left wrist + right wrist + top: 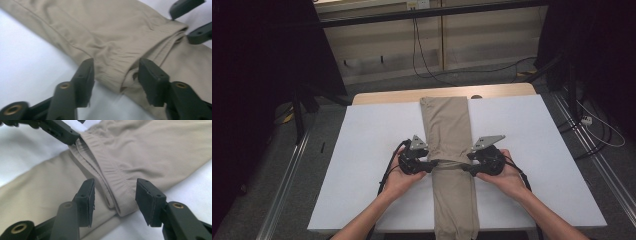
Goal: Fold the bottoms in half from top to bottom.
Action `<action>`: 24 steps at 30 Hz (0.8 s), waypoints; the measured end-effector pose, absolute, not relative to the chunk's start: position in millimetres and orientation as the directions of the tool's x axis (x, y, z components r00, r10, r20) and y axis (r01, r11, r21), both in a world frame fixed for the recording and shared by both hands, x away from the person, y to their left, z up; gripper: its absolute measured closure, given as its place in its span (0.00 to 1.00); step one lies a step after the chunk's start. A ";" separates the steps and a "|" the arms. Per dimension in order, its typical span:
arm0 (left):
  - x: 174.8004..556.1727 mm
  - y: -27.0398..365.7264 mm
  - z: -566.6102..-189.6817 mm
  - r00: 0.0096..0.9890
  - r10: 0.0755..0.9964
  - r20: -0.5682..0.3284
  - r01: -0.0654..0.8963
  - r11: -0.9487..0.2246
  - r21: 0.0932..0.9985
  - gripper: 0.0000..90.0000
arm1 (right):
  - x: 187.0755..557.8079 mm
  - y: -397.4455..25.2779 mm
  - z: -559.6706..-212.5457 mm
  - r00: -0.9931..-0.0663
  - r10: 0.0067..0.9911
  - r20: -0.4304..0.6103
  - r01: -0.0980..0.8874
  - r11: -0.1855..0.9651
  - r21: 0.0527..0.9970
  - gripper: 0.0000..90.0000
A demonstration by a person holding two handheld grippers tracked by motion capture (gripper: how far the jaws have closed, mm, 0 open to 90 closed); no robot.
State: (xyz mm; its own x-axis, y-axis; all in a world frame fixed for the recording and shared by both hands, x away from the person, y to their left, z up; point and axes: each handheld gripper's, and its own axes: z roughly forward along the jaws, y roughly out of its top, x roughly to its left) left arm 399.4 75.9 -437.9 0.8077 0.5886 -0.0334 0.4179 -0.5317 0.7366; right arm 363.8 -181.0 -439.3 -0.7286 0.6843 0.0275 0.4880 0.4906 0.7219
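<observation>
Left claw (432,163) and right claw (464,167) facing inward; both jaws apart

You see beige trousers (447,135) lying flat along the middle of the table, folded lengthwise into a narrow strip, with the ribbed waistband (110,173) folded back across the middle.

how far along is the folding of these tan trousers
Done: the tan trousers lie as one long narrow strip on the white table, one end apparently folded over to a ribbed hem mid-strip. In hand: the left gripper and right gripper, both open, straddle that hem's corners. Left: probably gripping and folding again.
</observation>
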 end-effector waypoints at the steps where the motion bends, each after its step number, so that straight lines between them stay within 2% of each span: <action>1: 398.3 74.9 -438.2 0.810 0.585 -0.036 0.417 -0.531 0.738 0.56 | 363.8 -181.0 -439.3 -0.729 0.684 0.028 0.488 0.491 0.722 0.57; 2: 397.2 74.2 -437.6 0.808 0.588 -0.038 0.419 -0.529 0.738 0.61 | 363.6 -178.9 -441.6 -0.732 0.681 0.005 0.476 0.506 0.719 0.65; 4: 395.8 74.1 -436.5 0.816 0.576 -0.040 0.404 -0.520 0.752 0.64 | 365.0 -179.1 -441.6 -0.725 0.688 0.005 0.478 0.499 0.723 0.71; 7: 396.1 73.2 -438.3 0.832 0.552 -0.050 0.395 -0.528 0.752 0.60 | 367.6 -178.8 -442.5 -0.728 0.685 0.014 0.481 0.497 0.723 0.76; 9: 396.7 72.6 -439.7 0.837 0.544 -0.051 0.394 -0.537 0.746 0.57 | 367.5 -177.5 -444.4 -0.734 0.679 0.009 0.476 0.505 0.720 0.76; 12: 398.1 69.9 -443.0 0.830 0.555 -0.043 0.400 -0.542 0.739 0.60 | 366.8 -175.6 -445.6 -0.733 0.680 0.002 0.470 0.504 0.725 0.75; 17: 402.2 72.7 -445.0 0.811 0.581 -0.073 0.430 -0.508 0.746 0.71 | 366.4 -174.5 -446.9 -0.731 0.682 -0.001 0.465 0.500 0.731 0.75; 22: 402.3 71.9 -445.1 0.820 0.569 -0.064 0.411 -0.507 0.757 0.84 | 369.5 -172.7 -449.3 -0.702 0.712 -0.027 0.465 0.487 0.739 0.92; 24: 401.9 72.3 -444.4 0.815 0.574 -0.074 0.420 -0.499 0.758 0.91 | 370.7 -171.8 -447.4 -0.694 0.719 -0.026 0.475 0.485 0.735 0.94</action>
State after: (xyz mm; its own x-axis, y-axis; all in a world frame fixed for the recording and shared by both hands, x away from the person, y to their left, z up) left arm 401.9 72.3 -444.4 0.8154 0.5742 -0.0741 0.4203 -0.4991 0.7578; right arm 370.7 -171.8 -447.4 -0.6942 0.7193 -0.0264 0.4745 0.4849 0.7346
